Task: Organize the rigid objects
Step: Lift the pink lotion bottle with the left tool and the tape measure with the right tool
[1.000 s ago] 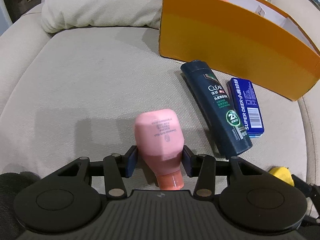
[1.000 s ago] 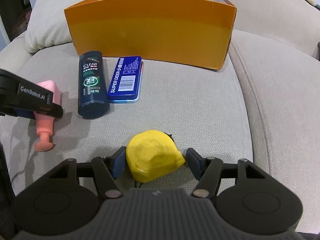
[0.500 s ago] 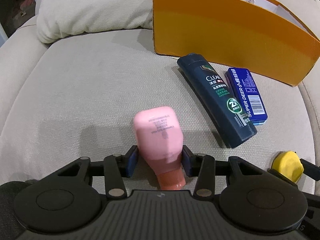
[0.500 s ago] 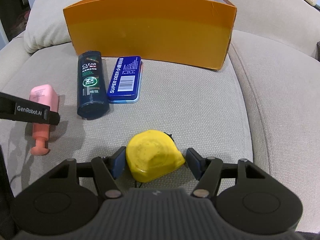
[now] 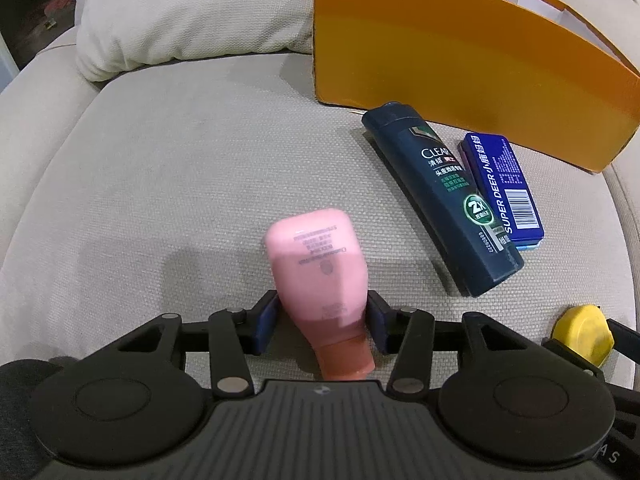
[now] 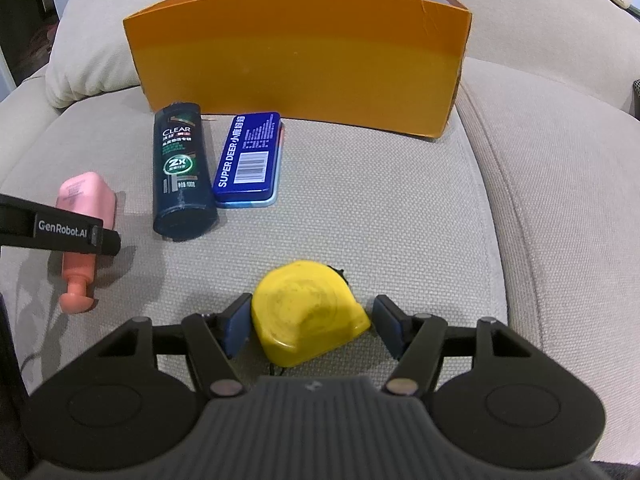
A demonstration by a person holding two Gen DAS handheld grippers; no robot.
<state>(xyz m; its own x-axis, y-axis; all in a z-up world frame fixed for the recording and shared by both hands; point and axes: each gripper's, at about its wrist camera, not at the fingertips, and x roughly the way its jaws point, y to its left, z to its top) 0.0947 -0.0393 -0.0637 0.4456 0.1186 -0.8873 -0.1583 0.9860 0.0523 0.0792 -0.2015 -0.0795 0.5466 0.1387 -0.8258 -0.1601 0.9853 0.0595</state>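
Left claw is clamped on the pink plastic pump bottle, pads pressed to both flanks just above the neck, cap end pointing back toward the camera; whether the bottle is clear of the beige fabric sofa cushion cannot be told for certain. Right claw stands apart around the yellow plastic tape measure: the left pad is at or touching the casing, the right pad shows a visible gap, so no grip is made and the tape measure rests on the cushion. The dark navy shampoo bottle and the flat blue rectangular tin lie side by side on the cushion, just in front of the open orange cardboard box, apart from both claws. Something pink-orange shows above the box rim in the left wrist view, so at least one item appears to be stowed; its nature cannot be told. Assessment: the task is at an early stage. Four items remain outside the box, one gripped, one bracketed, two untouched. Remaining work is judged to be carrying each into the box.
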